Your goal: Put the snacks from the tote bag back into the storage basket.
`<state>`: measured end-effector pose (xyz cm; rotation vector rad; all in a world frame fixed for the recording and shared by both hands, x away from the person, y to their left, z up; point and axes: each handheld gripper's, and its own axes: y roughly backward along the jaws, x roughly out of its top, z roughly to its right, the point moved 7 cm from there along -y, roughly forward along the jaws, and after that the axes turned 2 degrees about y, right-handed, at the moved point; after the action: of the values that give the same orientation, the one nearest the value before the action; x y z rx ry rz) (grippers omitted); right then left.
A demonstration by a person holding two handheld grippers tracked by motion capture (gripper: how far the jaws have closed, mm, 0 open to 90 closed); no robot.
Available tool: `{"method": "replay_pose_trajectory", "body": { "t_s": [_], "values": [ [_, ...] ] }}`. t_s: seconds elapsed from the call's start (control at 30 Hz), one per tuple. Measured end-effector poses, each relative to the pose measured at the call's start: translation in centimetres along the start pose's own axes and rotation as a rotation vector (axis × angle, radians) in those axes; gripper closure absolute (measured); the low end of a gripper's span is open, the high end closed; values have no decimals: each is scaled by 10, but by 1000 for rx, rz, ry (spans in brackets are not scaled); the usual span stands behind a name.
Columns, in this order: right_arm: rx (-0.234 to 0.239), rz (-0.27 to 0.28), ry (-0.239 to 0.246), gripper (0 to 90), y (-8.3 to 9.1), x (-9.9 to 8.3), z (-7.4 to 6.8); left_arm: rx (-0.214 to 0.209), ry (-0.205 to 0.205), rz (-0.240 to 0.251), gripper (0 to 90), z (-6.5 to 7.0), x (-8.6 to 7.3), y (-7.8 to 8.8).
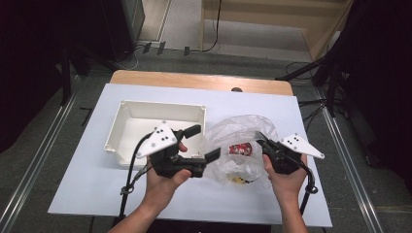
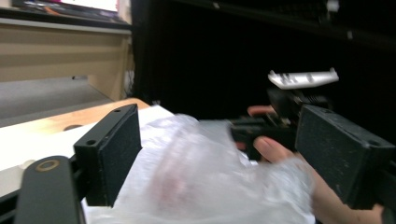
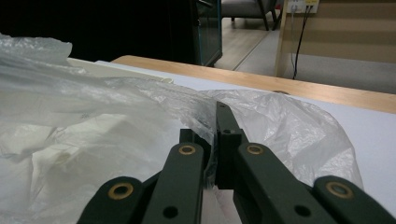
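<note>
The clear plastic bag [image 1: 243, 148], with a red-labelled item inside, lies near the desk's [image 1: 301, 194] front right edge. The right gripper [image 1: 262, 141] pinches its rim shut; the left gripper [image 1: 203, 143] stands wide. It should re-grip the opposite rim, holding the mouth open.

We take this for a lab or recording room. Beyond the hand-held gripper [image 1: 204, 143] the desk [image 1: 194, 80] stands under a white sheet [image 1: 77, 184] on grey floor [image 1: 48, 160] with metal rails [image 1: 39, 165]; cables [image 1: 214, 29] trail past it, black curtains [image 1: 29, 73] hang at both sides, and plain wood panelling [image 1: 272, 14] stands behind.
</note>
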<state>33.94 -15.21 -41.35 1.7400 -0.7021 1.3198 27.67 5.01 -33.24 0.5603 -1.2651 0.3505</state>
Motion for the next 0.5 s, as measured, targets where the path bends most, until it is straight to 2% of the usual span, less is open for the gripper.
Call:
{"method": "replay_pose_trajectory", "body": {
  "t_s": [0.07, 0.13, 0.2, 0.27, 0.33, 0.5],
  "values": [
    [4, 3, 1, 900, 0, 0, -1, 33, -39, -67, 137, 2, -15, -11],
    [8, 8, 0, 900, 1, 1, -2, 62, -36, -106, 143, -2, -29, -19],
    [13, 11, 3, 900, 2, 3, -3, 122, -24, -151, 175, -12, -42, -24],
    [11, 11, 4, 900, 3, 3, -3, 161, -11, -189, 252, -21, -56, -29],
    [12, 10, 7, 900, 4, 4, -2, 193, -24, -242, 337, -28, -71, -35],
    [22, 13, 11, 900, 5, 4, -3, 202, -9, -313, 552, -37, -94, -43]
  ]
}}
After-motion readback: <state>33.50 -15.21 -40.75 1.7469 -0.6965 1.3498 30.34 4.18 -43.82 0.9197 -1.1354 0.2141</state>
